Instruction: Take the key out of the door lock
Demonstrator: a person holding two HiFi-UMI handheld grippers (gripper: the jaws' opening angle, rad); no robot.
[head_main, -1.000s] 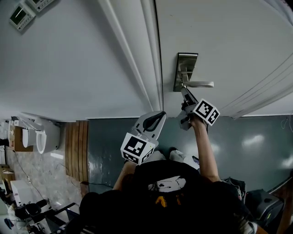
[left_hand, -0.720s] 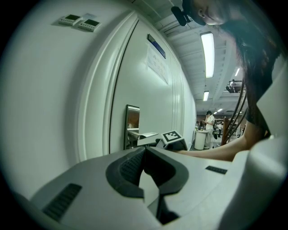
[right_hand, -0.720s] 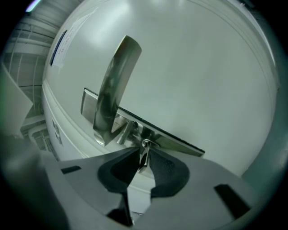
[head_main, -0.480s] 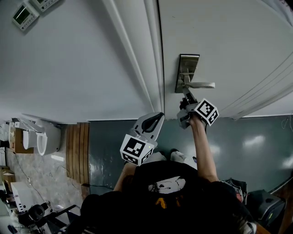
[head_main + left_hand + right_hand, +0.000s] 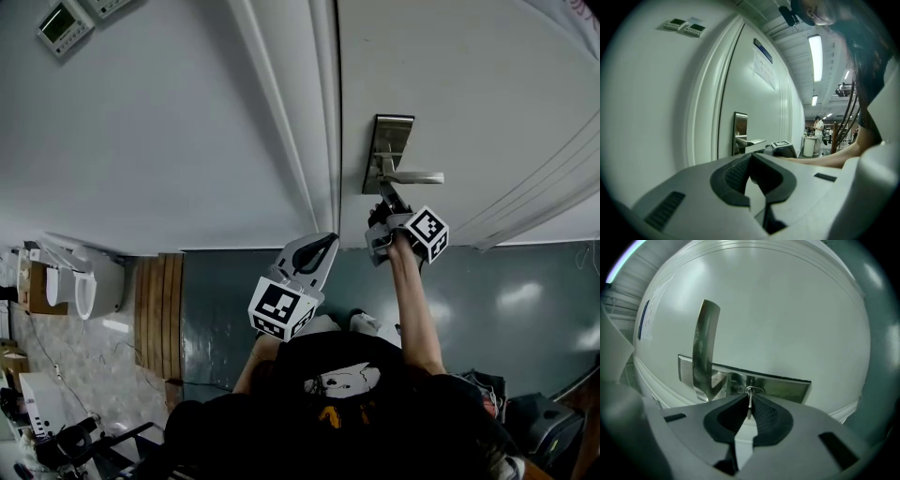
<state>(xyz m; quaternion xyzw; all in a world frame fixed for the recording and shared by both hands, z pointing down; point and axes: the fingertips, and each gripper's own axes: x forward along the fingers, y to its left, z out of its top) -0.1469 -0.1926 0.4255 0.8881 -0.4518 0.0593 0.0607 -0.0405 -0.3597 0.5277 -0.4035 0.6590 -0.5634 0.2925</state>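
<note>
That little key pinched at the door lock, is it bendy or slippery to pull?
The key looks like a thin metal blade, so it is probably stiff and light. Its smooth faces might slip, though the right gripper clamps it between ribbed pads. Being narrow, it may twist if pulled crooked.

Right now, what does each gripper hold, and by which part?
Right gripper pinches the key by its flat head; left gripper, shut, holds nothing.
</note>
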